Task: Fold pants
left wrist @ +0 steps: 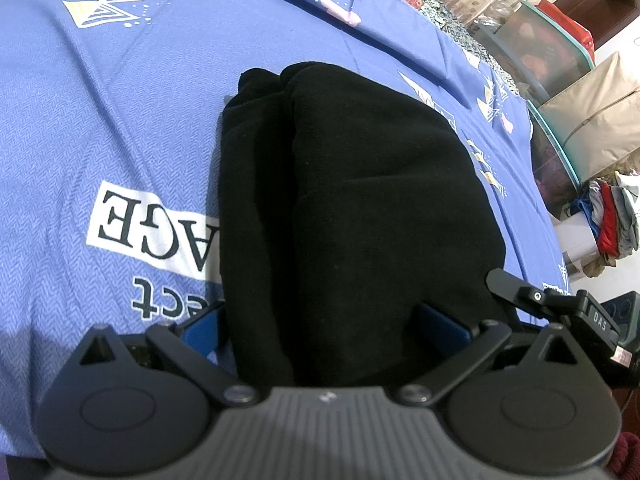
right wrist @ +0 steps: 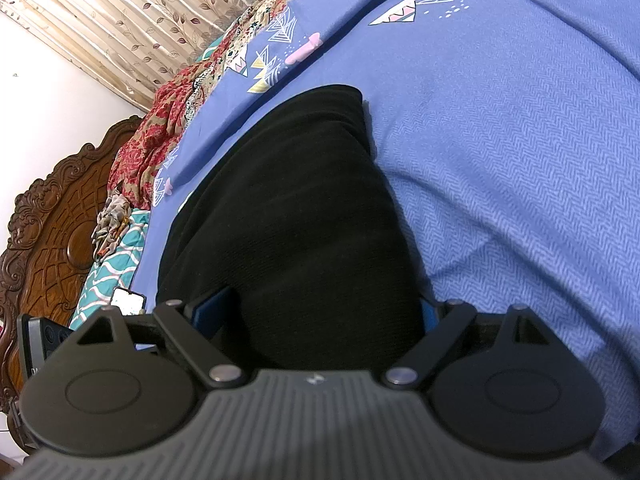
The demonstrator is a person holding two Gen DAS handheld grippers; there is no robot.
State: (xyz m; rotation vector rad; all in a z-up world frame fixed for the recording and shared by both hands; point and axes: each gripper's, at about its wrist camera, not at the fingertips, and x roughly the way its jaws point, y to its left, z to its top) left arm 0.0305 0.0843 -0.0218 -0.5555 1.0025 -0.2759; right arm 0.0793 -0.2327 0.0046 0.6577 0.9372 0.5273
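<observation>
The folded black pants lie on the blue printed bedsheet, their near end running in between the fingers of both grippers. The left gripper and right gripper both stand wide apart, blue pads flanking the cloth; whether the pads actually press it is hard to tell. A carved wooden headboard stands far left.

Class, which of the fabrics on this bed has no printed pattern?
The black pants, folded mid-bed. The blue bedsheet carries triangles and lettering; the red cloth is floral.
</observation>
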